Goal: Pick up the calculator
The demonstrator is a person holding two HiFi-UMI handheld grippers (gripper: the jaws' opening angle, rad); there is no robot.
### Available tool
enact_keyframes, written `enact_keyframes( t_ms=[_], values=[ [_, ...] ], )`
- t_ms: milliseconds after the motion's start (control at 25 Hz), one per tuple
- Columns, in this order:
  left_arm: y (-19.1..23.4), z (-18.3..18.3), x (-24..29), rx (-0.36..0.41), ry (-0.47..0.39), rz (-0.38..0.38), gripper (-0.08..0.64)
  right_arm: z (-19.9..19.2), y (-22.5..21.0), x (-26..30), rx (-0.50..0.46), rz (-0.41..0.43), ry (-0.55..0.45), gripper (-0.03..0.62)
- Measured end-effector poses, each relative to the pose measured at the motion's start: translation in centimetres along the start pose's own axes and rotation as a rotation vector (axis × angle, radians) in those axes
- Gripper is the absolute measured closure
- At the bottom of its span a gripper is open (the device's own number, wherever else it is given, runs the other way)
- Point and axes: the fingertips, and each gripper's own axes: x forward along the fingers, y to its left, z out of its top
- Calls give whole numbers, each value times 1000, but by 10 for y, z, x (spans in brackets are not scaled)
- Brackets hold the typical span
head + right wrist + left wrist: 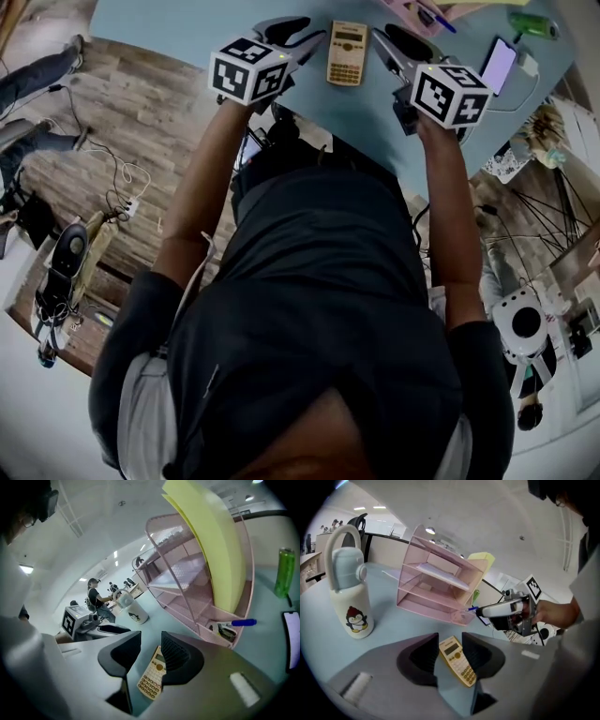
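Calculator [347,53] lying flat on the counter [178,28], flanked by left hand-held gripper [450,651] and right hand-held gripper [150,651], both with jaws apart; a shallow pinch could skid it away.

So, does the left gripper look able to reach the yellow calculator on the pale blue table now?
Probably yes. The left gripper has its jaws apart, the flat yellow calculator lies straight ahead between them, and only bare pale blue table separates them.

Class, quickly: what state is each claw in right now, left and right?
Left claw: open, empty; the calculator lies ungripped.
Right claw: open, empty.
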Motion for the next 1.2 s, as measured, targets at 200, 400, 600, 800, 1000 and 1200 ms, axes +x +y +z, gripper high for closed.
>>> enact_keyframes(
  t_ms=[200,400,600,800,1000,1200],
  values=[
    [14,-19,31,-38,64,3,383,-35,-30,30,52,-29,89,475],
    [20,-35,55,-75,115,6,367,-64,-51,50,76,-53,167,475],
    [26,-49,65,-97,150,12,347,-82,-58,62,86,-76,212,476],
    [31,-55,74,-101,176,28,345,-91,-62,72,93,-81,231,476],
    [43,-61,73,-109,197,68,362,-92,-63,77,90,-89,242,476],
    [40,-63,79,-174,203,27,407,-94,-60,80,104,-95,242,495]
  ],
)
